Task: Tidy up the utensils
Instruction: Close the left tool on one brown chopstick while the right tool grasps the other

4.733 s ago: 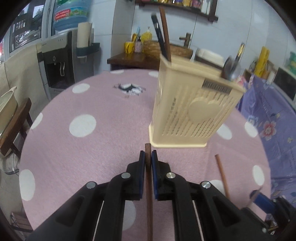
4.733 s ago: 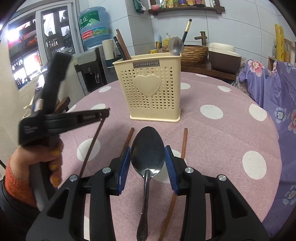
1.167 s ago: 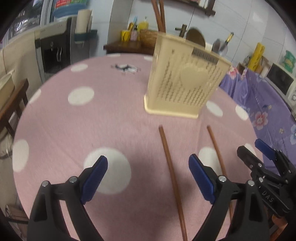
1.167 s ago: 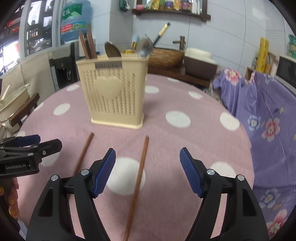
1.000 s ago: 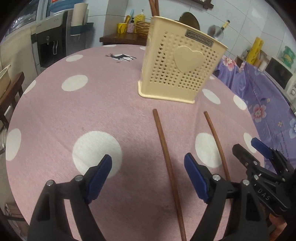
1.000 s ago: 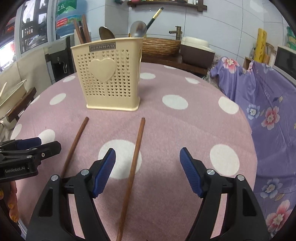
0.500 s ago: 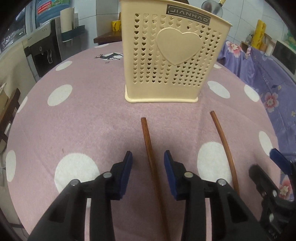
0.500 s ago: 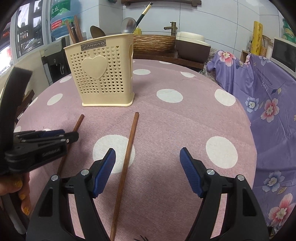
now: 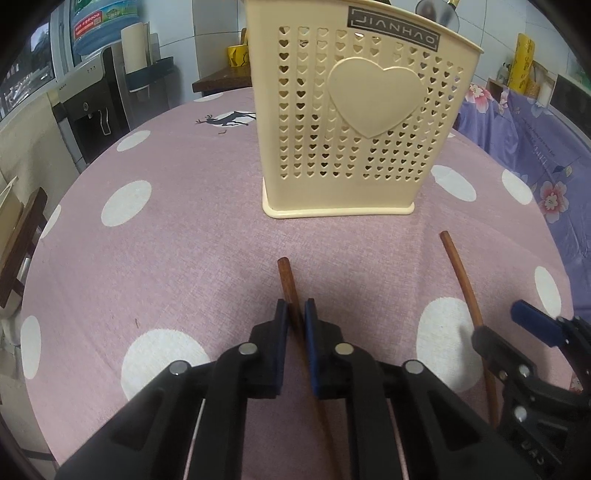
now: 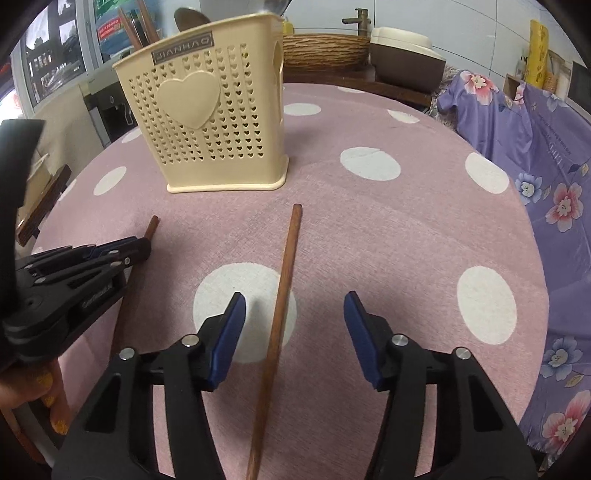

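Observation:
A cream plastic utensil holder (image 9: 369, 122) (image 10: 210, 122) with heart holes stands on the pink dotted table (image 9: 166, 240) (image 10: 406, 221). Spoons and chopsticks (image 10: 136, 22) stick out of its top. My left gripper (image 9: 294, 306) (image 10: 136, 251) is shut on a brown chopstick (image 9: 286, 277) lying on the cloth, near its far end. A second brown chopstick (image 9: 461, 273) (image 10: 291, 240) lies to its right. My right gripper (image 10: 294, 298) (image 9: 532, 325) straddles this one, its jaws closing, and the pads are clear of the stick.
A purple floral cloth (image 10: 535, 166) covers furniture to the right of the table. A water dispenser (image 9: 96, 107) and a wooden chair (image 9: 18, 251) stand off the left edge. A wicker basket (image 10: 325, 48) sits behind the holder.
My left jaws went from wide apart to shut on the left chopstick. My right gripper moved in over the right chopstick and its jaws narrowed.

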`<state>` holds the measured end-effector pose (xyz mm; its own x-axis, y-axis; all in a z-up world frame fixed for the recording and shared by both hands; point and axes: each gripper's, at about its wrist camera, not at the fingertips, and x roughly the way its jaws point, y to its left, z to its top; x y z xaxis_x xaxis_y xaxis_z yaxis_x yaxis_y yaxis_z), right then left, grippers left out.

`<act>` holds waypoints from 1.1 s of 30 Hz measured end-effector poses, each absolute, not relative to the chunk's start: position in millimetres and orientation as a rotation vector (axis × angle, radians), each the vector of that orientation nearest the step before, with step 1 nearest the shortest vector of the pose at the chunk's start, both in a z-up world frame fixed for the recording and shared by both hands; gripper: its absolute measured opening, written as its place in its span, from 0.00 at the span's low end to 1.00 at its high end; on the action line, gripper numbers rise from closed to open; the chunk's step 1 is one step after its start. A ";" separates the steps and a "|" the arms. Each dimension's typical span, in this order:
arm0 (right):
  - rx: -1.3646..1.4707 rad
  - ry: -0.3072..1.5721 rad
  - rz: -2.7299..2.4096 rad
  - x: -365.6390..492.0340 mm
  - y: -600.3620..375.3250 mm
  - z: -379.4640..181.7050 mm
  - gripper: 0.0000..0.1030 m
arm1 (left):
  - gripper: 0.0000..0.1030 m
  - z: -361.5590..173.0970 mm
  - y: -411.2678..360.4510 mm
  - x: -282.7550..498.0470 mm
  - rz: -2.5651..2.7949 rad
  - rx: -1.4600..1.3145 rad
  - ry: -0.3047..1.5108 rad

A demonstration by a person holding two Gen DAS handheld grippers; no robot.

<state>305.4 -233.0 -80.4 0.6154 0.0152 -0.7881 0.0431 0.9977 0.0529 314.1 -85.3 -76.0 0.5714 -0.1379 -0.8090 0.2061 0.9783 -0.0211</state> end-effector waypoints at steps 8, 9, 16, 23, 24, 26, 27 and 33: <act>0.043 0.951 -0.042 336.0 -226.5 -88.4 0.44 | 0.10 -75.3 -80.4 318.7 -0.233 0.032 0.956; 0.040 0.947 -0.041 338.4 -225.5 -87.9 0.44 | 0.10 -75.2 -80.5 318.5 -0.234 0.029 0.956; 0.039 0.933 -0.036 362.6 -220.3 -86.5 0.36 | 0.10 -74.9 -79.4 318.9 -0.238 0.016 0.956; 0.011 0.916 -0.022 368.4 -212.7 -86.7 0.12 | 0.10 -74.9 -78.1 319.8 -0.240 0.014 0.956; 0.003 0.914 -0.017 367.7 -211.4 -86.8 0.10 | 0.10 -75.0 -78.4 319.8 -0.240 0.016 0.955; 0.008 0.910 -0.013 366.1 -212.3 -87.2 0.08 | 0.10 -75.2 -78.8 319.5 -0.240 0.019 0.954; 0.017 0.909 -0.010 365.6 -213.6 -87.3 0.08 | 0.10 -75.1 -78.9 319.7 -0.241 0.019 0.955; 0.043 0.915 0.007 365.7 -217.0 -87.9 0.08 | 0.10 -75.0 -79.5 320.1 -0.241 0.022 0.956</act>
<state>365.7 -217.0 -87.9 0.6100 0.0247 -0.7920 0.0123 0.9991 0.0406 320.1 -79.5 -75.0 0.5523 -0.1945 -0.8106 0.2134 0.9730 -0.0880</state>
